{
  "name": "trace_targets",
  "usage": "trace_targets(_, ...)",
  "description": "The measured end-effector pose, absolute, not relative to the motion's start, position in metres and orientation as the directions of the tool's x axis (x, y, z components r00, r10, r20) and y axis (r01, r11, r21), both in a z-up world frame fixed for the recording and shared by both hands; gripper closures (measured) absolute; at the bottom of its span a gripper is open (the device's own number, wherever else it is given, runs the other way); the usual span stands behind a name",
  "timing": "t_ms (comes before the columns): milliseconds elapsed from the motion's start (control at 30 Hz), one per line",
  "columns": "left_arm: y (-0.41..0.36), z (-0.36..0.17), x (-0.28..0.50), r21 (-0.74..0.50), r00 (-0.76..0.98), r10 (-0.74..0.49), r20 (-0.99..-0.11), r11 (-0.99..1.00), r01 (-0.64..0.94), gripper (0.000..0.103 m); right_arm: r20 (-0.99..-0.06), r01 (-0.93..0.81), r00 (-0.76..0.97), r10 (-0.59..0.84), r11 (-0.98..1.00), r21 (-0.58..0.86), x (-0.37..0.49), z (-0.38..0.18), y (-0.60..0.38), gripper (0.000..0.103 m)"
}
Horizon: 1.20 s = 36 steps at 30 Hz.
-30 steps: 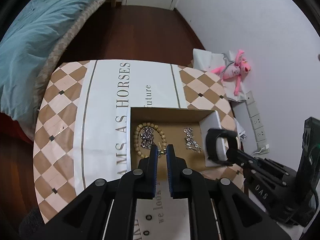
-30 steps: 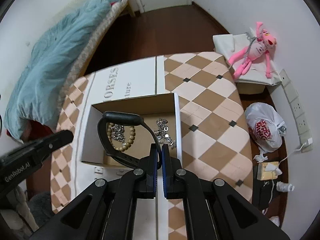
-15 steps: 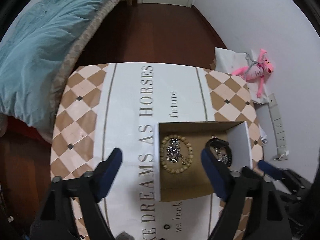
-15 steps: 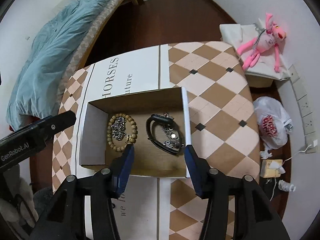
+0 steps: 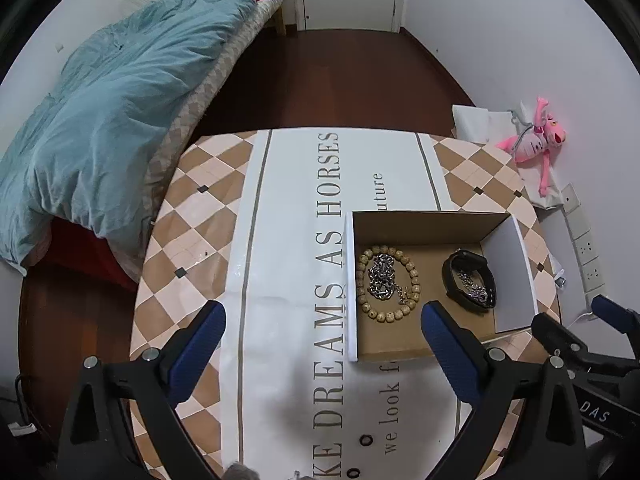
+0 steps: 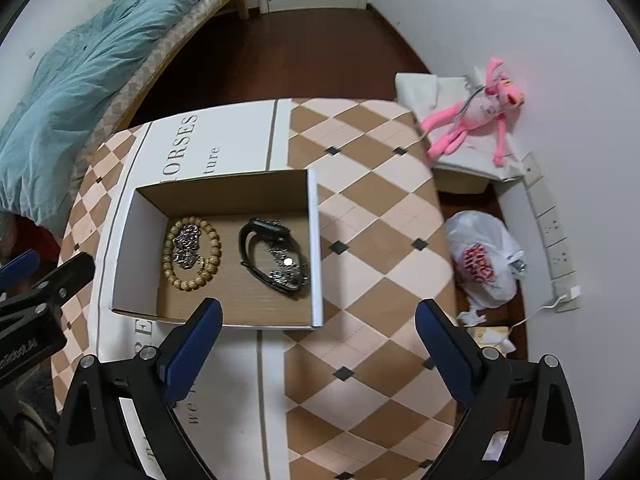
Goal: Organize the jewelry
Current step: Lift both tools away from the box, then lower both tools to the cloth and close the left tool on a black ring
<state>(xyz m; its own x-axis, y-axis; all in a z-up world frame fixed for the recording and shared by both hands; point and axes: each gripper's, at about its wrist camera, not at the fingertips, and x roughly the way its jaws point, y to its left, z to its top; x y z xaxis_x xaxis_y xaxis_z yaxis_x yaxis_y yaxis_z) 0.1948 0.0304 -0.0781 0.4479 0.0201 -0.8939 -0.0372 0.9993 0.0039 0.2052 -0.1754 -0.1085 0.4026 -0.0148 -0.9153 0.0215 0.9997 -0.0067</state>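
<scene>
1. My left tongs [image 5: 322,330] have just been opening; they now gape wide over the table [image 5: 192,220], nothing between the pads.
2. My right tongs [image 6: 318,328] have just opened too, likewise empty.
3. In the box [image 6: 128,240]: beads [image 6: 192,253] ringing a chain [image 6: 186,248] on the left, watch [image 6: 266,252] looped around another chain [image 6: 286,266] on the right.

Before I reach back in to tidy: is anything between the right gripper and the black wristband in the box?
Nothing visible. The right gripper stands open over the near wall of the cardboard box, and the black wristband lies uncovered inside, over a silver chain.
</scene>
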Motion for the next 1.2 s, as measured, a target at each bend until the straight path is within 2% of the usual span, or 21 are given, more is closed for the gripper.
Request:
trace_targets(600, 0.027, -0.011, 0.132, -0.036, 0.563, -0.017, -0.827, 0.999, -0.023, 0.003, -0.84, 0.058, 0.542, -0.012, 0.998, 0.024, 0.137, -0.031, -0.181, 0.004)
trace_targets(767, 0.031, -0.023, 0.11, -0.01, 0.55, 0.012, -0.835, 0.999, -0.036, 0.003, -0.865, 0.056, 0.501, -0.008, 0.998, 0.023, 0.112, -0.053, -0.182, 0.004)
trace_targets(933, 0.027, -0.079, 0.082, 0.048, 0.445, 0.057, -0.894, 0.998, -0.031, 0.003, -0.908, 0.074, 0.418, -0.027, 0.997, 0.005, 0.084, -0.106, -0.181, 0.005)
trace_targets(1067, 0.023, -0.129, 0.064, 0.069, 0.354, 0.072, -0.933, 0.997, -0.021, 0.003, -0.94, 0.073, 0.342, -0.009, 0.997, 0.017, 0.07, -0.151, -0.182, 0.032)
trace_targets(1200, 0.019, -0.161, 0.054, 0.064, 0.295, 0.067, -0.953, 0.998, -0.017, 0.003, -0.952, 0.084, 0.306, 0.006, 0.996, 0.034, 0.058, -0.182, -0.182, 0.035)
